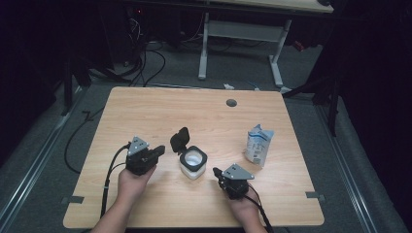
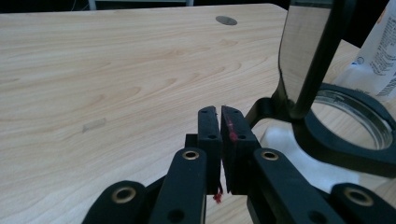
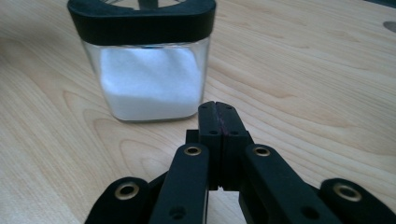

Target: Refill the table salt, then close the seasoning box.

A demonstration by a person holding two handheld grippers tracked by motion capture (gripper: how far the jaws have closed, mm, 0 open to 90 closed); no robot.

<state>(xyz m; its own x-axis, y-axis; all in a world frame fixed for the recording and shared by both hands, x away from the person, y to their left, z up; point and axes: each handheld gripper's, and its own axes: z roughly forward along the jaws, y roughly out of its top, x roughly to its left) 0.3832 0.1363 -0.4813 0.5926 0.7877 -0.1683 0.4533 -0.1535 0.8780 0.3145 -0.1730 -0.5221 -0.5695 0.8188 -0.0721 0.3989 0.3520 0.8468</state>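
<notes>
Jar (image 1: 193, 163) sits mid-table, hinged lid (image 1: 180, 140) flipped up, white powder inside. Left gripper (image 1: 158, 151) just beside lid, jaws together, empty. Right gripper (image 1: 216, 172) near jar, jaws together, empty. Opening looks done; pouch (image 1: 258, 144) untouched, refill or closing likely remains.

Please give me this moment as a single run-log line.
left claw: shut, empty | right claw: shut, empty | jar: lid open, white powder inside, between claws | pouch: upright

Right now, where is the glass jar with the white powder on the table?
In the high view the glass jar stands near the table's middle, lid flipped open, between the left gripper and the right gripper, left of the white bag.
</notes>
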